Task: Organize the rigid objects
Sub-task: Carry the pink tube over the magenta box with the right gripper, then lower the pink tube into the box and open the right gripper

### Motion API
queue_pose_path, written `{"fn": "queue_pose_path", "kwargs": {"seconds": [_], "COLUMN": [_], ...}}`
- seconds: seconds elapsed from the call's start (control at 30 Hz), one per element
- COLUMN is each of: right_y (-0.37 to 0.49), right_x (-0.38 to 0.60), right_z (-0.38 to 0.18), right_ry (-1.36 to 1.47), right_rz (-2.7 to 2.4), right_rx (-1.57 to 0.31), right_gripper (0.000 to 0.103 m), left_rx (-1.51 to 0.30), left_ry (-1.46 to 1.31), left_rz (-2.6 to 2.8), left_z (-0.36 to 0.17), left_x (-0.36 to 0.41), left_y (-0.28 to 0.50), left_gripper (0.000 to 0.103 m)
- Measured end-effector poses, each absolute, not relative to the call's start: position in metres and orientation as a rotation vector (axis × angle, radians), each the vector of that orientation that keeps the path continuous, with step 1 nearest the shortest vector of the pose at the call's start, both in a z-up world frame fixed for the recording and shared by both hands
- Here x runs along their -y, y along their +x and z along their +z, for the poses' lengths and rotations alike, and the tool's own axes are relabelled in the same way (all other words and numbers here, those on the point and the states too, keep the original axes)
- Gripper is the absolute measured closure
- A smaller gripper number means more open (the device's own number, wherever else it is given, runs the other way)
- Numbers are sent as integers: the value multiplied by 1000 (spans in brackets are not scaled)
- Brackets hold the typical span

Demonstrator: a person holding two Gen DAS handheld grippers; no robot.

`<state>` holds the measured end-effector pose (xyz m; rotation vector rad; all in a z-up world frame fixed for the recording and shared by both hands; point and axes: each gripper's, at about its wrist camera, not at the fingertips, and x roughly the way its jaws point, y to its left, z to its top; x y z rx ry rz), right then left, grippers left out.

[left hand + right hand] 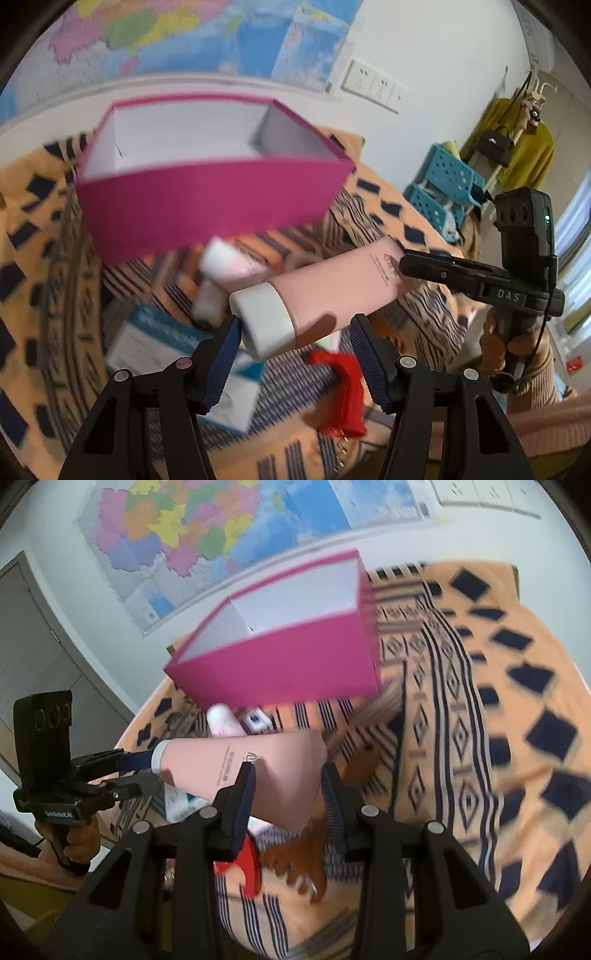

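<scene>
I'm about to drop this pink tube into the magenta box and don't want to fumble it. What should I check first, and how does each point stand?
1. Left gripper on the white cap end of the pink plastic tube: ok, jaws against the cap.
2. Right gripper on the tube's flat tail end: ok, pads press it.
3. Tube lifted off the orange patterned cloth: ok.
4. Open magenta cardboard box upright: ok.
5. Room inside the box: ok, the visible white interior is bare.
6. Small white bottle in front of the box out of the path: cannot tell.
</scene>
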<state>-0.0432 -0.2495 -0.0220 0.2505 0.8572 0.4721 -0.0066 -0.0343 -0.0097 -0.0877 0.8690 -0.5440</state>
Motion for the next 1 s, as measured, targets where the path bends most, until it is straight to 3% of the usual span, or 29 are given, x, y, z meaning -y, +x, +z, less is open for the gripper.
{"fn": "queue_pose_path", "kwargs": {"seconds": [0.53,1.0], "right_y": [47,116], "right_x": [228,214], "right_z": [36,13], "right_ry": [220,219], "right_rz": [525,484], "right_rx": [-703,-787], "right_gripper": [63,63], "left_rx": [-676,-775], "left_ry": [-27,-56], "left_rz": [-412,-324], "left_z": [59,33], "left_x": [12,4], "left_y": [66,135], "left_gripper": [41,41]}}
